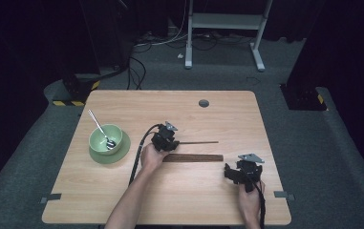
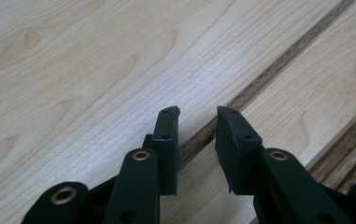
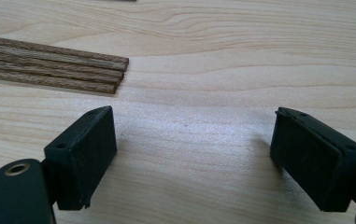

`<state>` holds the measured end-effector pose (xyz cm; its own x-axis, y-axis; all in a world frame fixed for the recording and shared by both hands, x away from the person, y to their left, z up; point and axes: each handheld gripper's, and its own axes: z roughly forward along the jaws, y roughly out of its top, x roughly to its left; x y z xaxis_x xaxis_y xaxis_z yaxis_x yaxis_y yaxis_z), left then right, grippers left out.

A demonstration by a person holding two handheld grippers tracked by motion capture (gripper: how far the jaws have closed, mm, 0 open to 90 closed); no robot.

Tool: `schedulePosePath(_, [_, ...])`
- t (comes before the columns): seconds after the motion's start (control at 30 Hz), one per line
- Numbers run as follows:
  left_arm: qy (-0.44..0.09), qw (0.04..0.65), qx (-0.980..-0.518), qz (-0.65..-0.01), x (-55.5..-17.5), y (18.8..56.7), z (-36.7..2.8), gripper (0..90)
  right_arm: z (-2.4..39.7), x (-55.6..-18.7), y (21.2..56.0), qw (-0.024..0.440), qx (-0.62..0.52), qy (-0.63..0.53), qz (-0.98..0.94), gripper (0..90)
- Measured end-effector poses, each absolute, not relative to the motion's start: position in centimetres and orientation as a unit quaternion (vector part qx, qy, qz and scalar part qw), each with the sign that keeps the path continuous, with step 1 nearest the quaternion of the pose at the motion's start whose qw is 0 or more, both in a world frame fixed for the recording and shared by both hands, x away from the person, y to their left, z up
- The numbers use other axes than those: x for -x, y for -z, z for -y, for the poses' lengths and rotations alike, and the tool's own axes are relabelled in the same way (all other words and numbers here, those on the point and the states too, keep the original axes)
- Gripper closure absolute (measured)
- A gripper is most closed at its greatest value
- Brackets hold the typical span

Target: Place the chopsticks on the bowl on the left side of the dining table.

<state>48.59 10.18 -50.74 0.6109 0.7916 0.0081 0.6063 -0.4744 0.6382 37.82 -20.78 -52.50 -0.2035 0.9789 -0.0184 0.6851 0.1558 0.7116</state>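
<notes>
The wooden table (image 1: 179, 191) filled the centre of the high view, its pale top lit against a dark floor. Toward the middle left of that frame sat a green bowl (image 1: 104, 137) on a matching green plate (image 1: 122, 151), with a spoon (image 1: 98, 127) leaning in the bowl, well apart from the work.

Just below centre lay a bundle of dark wooden sticks (image 1: 194, 158), running left to right across the frame. Just above it, and parallel, lay a single thin stick (image 1: 198, 142), also stretched left to right.

The left gripper (image 1: 166, 141) stood over the left end of that thin stick. In the left gripper view the stick (image 2: 259, 81) ran from between the jaws diagonally up to the upper right corner, its near end lying in the gap. The jaws of the left gripper (image 2: 198, 112) were drawn close but not pressed on it: a sliver of table showed on either side, so the pinch looked not yet made. The stick's long axis pointed straight away from this gripper, which favoured a grip across its width.

The right gripper (image 1: 240, 172) rested at the lower right, well apart from the thin stick. In the right gripper view the right gripper's (image 3: 194, 116) jaws stood spread wide over bare wood, with the end of the bundle (image 3: 49, 70) at the upper left.
</notes>
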Motion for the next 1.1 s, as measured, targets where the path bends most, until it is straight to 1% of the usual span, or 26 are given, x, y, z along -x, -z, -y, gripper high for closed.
schedulePosePath(0.2, [-0.157,0.301,-0.842,-0.419,-48.8,50.7,-10.7,73.1,20.8,-37.8,52.5,0.25,-0.576,-0.294,-0.72,13.9])
schedulePosePath(0.5, [-0.165,0.296,-0.836,-0.432,-49.1,50.8,-11.9,75.4,20.7,-37.8,52.5,0.25,-0.576,-0.295,-0.721,13.9])
schedulePosePath(1.1, [-0.174,0.284,-0.838,-0.432,-48.9,50.7,-13.3,80.0,20.7,-37.8,52.5,0.25,-0.576,-0.295,-0.721,13.9])
